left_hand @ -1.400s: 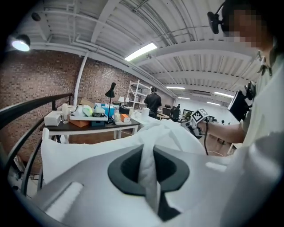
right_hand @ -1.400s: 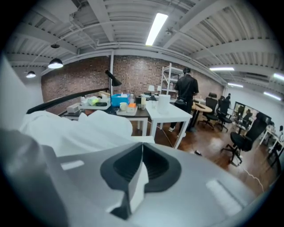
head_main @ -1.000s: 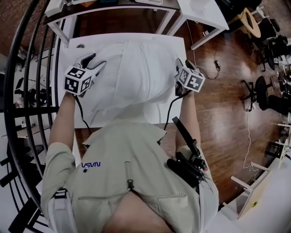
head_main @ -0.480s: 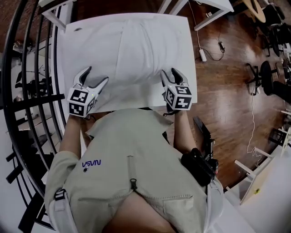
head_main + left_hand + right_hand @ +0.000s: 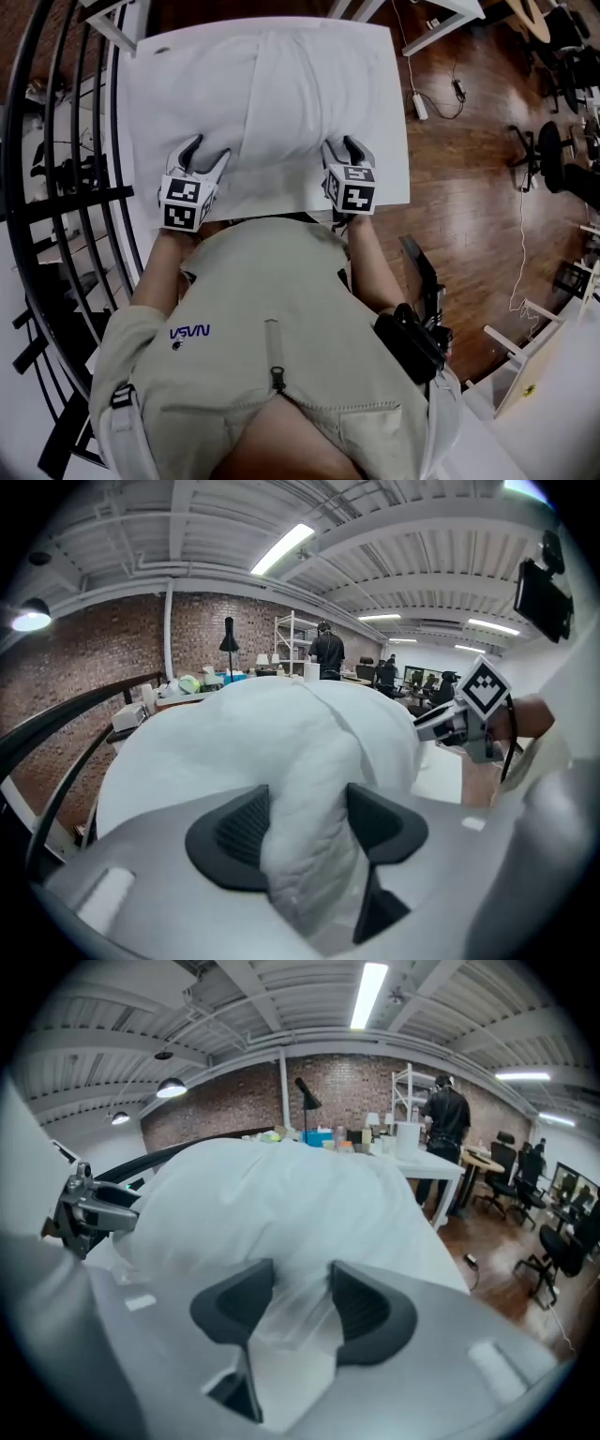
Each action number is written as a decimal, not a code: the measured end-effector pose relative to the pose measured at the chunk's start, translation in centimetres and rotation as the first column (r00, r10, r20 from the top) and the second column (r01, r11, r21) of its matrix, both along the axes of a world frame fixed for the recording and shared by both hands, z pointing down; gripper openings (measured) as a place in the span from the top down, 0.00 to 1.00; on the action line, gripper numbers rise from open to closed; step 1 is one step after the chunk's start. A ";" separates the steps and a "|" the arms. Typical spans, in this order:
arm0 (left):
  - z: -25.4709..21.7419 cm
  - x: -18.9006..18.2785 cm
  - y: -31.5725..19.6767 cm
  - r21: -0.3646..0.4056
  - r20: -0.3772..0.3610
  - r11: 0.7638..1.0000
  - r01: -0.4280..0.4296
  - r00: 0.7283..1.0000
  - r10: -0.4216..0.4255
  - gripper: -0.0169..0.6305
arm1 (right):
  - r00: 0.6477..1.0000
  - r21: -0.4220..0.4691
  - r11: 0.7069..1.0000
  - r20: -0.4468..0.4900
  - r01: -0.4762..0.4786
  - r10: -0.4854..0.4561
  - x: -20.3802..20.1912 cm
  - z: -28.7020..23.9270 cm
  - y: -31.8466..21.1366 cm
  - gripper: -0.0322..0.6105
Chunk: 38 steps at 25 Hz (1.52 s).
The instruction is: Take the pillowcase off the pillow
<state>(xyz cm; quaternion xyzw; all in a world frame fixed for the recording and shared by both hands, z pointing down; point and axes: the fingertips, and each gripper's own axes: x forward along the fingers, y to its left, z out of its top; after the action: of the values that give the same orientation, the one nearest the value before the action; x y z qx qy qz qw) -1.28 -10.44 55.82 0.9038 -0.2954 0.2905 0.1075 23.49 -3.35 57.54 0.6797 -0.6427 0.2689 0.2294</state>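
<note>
A white pillow in its white pillowcase lies flat on the white table. My left gripper is at its near left corner. In the left gripper view the jaws have just been closing, and the left gripper is shut on that bulging corner of the pillow, fabric touching both pads. My right gripper is at the near right corner. In the right gripper view the right gripper is open, with a thin loose fold of the pillowcase lying in the gap.
A black railing curves along the table's left side. Wooden floor with a cable and office chairs lies to the right. More white tables stand behind. A person stands far back.
Both grippers have come down from the pillow's sides to its near corners and moved inward. The pillow, raised a second ago, now lies flat. The left jaws have narrowed onto the corner.
</note>
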 end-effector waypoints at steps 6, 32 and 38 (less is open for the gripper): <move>-0.8 -0.5 0.3 0.056 0.022 0.998 -0.001 1.000 0.000 0.87 | 0.999 -0.011 1.000 -0.049 0.001 -0.002 -0.8 -0.2 0.4 0.89; -5.1 -7.9 0.4 0.039 -0.187 0.975 0.218 0.960 -0.207 0.90 | 0.947 -0.015 0.958 -0.159 -0.286 0.280 11.9 -2.8 8.2 0.90; -7.3 -6.7 2.2 0.100 -0.083 0.989 0.108 0.992 -0.100 0.71 | 0.974 0.086 0.979 -0.118 -0.186 0.195 9.9 -7.7 6.0 0.74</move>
<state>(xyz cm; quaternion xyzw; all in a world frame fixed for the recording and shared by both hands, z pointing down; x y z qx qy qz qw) -7.94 -8.22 48.50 0.9021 -0.3524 0.2334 0.0867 33.38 2.61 49.86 0.7618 -0.5684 0.2223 0.2172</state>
